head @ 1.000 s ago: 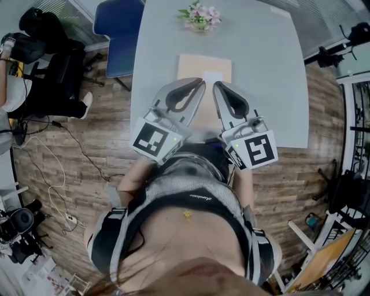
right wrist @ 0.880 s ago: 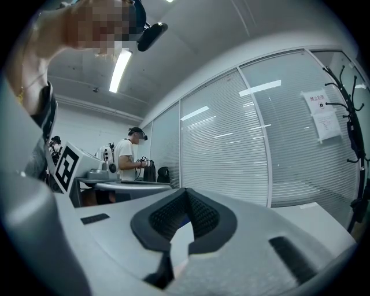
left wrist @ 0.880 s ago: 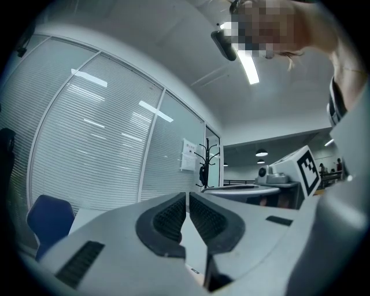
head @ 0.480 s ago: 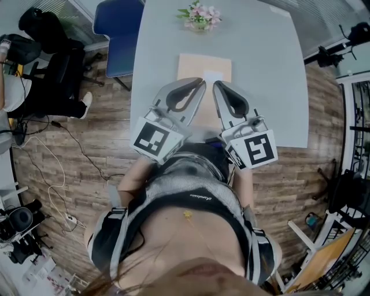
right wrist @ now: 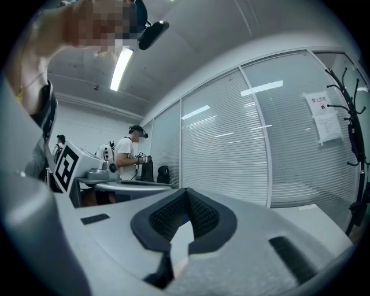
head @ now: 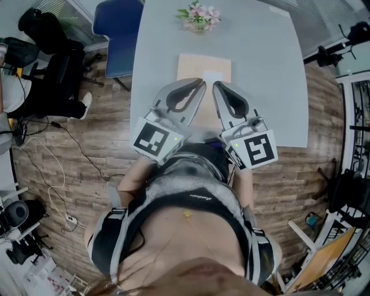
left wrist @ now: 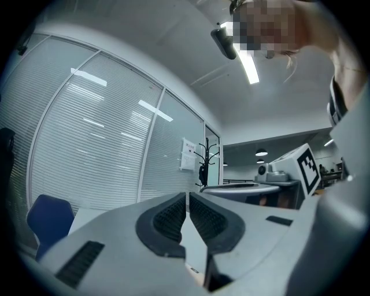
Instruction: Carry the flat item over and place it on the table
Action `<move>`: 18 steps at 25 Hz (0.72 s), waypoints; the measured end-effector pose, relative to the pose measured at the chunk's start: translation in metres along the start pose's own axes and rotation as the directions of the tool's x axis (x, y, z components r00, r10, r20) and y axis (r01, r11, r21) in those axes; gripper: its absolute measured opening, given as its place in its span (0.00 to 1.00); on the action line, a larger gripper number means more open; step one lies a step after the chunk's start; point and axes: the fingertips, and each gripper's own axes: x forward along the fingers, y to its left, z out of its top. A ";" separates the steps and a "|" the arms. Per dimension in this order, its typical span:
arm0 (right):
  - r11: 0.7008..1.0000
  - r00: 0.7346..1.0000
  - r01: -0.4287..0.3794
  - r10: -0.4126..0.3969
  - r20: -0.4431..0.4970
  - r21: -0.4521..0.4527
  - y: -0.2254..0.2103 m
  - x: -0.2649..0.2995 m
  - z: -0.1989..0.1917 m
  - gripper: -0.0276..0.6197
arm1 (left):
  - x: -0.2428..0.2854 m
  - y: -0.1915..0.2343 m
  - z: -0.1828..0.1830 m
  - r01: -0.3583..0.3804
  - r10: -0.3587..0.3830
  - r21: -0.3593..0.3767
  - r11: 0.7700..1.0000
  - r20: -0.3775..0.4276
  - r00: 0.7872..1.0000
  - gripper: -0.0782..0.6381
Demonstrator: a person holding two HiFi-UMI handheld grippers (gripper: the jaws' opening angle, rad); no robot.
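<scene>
A flat tan item [head: 199, 65] with a white label lies on the grey table [head: 266, 87], in the head view. Its near edge is hidden under my two grippers. The left gripper [head: 202, 82] points at the item's near left part, jaws shut with nothing between them. Beside it the right gripper [head: 216, 85] is also shut and empty, over the near right part. In the left gripper view the ribbed pads [left wrist: 173, 217] meet at the tip of the left gripper [left wrist: 188, 196]. In the right gripper view the right gripper [right wrist: 186, 192] is closed to a point.
A small bunch of flowers [head: 199, 16] stands at the table's far edge. A blue chair [head: 118, 34] is at the table's far left, a black chair [head: 52, 75] and floor cables further left. A person [right wrist: 128, 156] stands in the background; a coat rack [right wrist: 347, 115] is by the blinds.
</scene>
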 end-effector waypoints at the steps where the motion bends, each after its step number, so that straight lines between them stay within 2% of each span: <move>1: 1.000 1.000 0.000 0.000 -0.002 -0.002 0.000 0.000 0.000 0.05 | 0.000 0.000 0.000 -0.001 0.001 -0.001 1.000 0.001 1.000 0.14; 18: 1.000 1.000 0.005 -0.005 -0.021 -0.011 -0.002 -0.001 -0.004 0.05 | 0.002 0.000 -0.001 -0.001 0.001 -0.011 1.000 -0.003 1.000 0.14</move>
